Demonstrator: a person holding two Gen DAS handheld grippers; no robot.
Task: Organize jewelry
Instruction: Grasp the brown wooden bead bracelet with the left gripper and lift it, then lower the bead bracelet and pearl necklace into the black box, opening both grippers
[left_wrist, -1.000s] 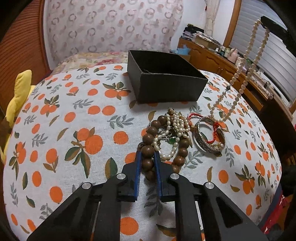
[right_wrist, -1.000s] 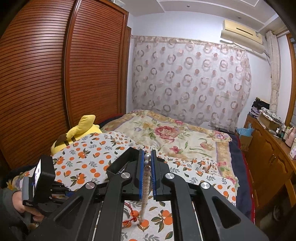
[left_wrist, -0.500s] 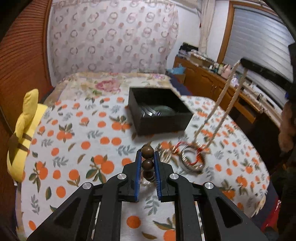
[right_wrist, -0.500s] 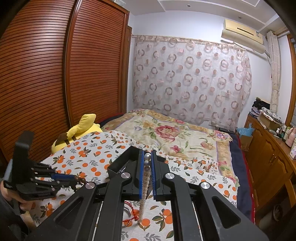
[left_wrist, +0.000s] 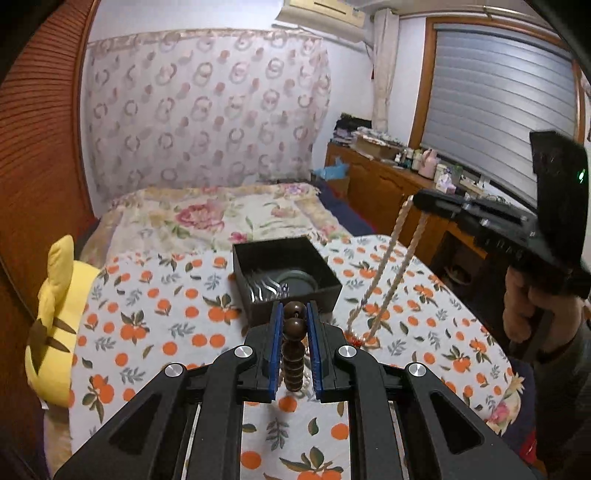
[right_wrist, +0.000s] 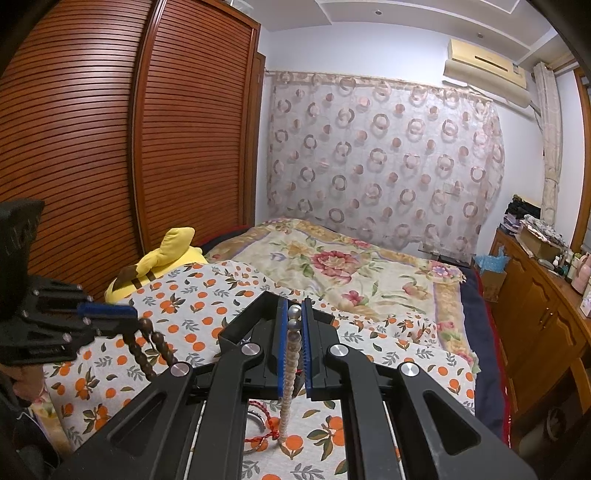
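- Landmark: the black box, open-topped, on the orange-print cloth. It already holds some metallic pieces; their kind cannot be made out.
- Left gripper: clenched on the wooden bead strand. A second ago this strand lay in the heap on the cloth on the near side of the box; it is now lifted clear and hangs below the jaws, in line with the box's near wall.
- Right gripper: clamped on the pearl necklace, unchanged over the last second. Seen from the left wrist, the necklace hangs in two lines to the right of the box, its lower end reaching the cloth.
- A silver bangle with red cord remains on the cloth at the foot of the necklace, right of the box and nearer the cameras.
- Judgement: the wooden strand is separated from the tangle, so it can go into the box next. The pearl necklace may still be caught on the red cord; this cannot be confirmed.
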